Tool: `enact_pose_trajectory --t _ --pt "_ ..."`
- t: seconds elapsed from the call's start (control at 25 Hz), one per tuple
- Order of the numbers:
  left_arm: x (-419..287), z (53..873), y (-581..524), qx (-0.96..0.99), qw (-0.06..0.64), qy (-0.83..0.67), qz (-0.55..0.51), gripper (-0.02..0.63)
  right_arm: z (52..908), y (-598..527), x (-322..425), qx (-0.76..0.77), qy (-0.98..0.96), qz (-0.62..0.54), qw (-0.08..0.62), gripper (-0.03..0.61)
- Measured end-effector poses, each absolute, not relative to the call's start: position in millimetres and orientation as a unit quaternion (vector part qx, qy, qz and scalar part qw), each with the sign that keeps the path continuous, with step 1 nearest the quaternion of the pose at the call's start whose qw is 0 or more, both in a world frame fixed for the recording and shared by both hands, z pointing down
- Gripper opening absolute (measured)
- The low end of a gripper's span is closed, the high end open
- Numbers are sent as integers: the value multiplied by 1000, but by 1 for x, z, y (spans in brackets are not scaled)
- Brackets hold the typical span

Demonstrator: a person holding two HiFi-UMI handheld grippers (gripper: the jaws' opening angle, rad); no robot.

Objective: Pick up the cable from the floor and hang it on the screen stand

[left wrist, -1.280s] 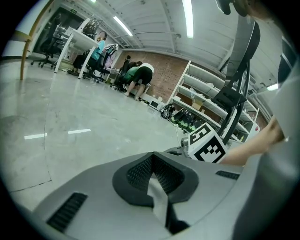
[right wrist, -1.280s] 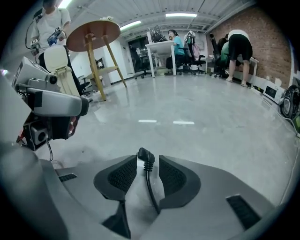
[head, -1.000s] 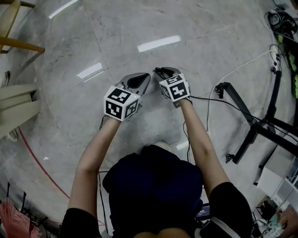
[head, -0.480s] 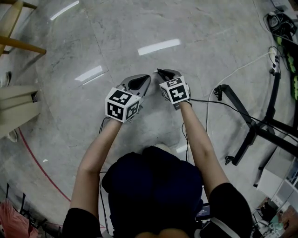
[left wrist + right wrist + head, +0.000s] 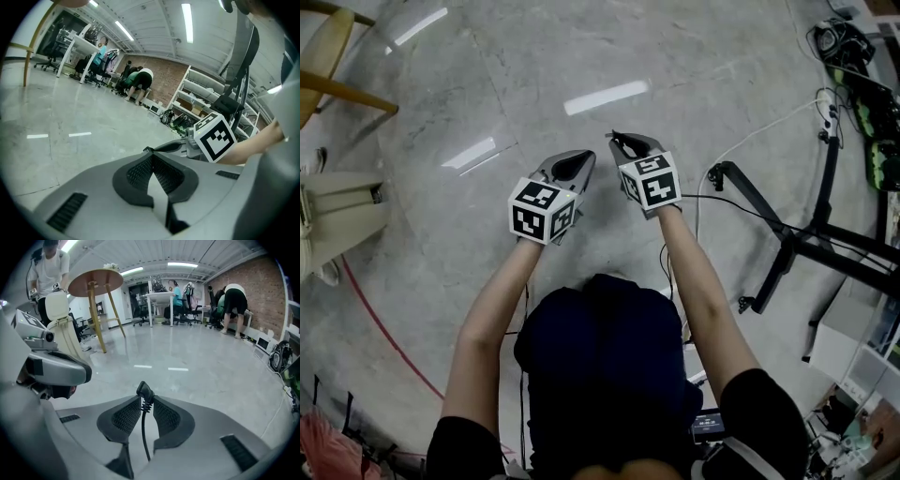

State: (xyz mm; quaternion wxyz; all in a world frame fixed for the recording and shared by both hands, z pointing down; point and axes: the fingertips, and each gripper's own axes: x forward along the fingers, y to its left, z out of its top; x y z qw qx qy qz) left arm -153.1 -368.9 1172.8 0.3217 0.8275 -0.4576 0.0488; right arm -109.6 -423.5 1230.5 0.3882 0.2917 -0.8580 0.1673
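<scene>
- Pale, glossy floor (image 5: 675, 56) fills the head view, with ceiling lights mirrored on it.
- Off to the right stands the black screen stand (image 5: 787, 246), its legs spread on the floor, well apart from both grippers.
- Both bare forearms reach straight out in front of the person, left forearm (image 5: 492, 300) and right forearm (image 5: 694, 281) running almost side by side.
- Left gripper (image 5: 151, 152) sits just beside the right one and points shallowly downward. Its fingers are together at the tips, with nothing between them.
- Right gripper (image 5: 146, 399) tips down more steeply. Its fingers have just been closing, and now they're clamped on the cable.
- Each gripper carries a cube of black-and-white square markers. The left cube (image 5: 544, 210) and right cube (image 5: 651, 182) face up at the head camera.
- The cable (image 5: 145, 390) is thin and black. Its angled plug pokes out past the fingertips, the ribbed collar is pinched between the pads, and the cord drops back between the fingers, up off the floor.
</scene>
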Motion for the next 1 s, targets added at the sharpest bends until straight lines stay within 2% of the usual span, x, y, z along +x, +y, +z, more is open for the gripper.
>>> enact_pose_trajectory --t 0.72,1.0 --pt "-171 946 -317 822 329 -462 52 6 992 -361 -128 302 -863 180 364 97" --pt "-168 884 -300 829 324 -452 60 6 918 -338 -125 321 -861 186 347 97"
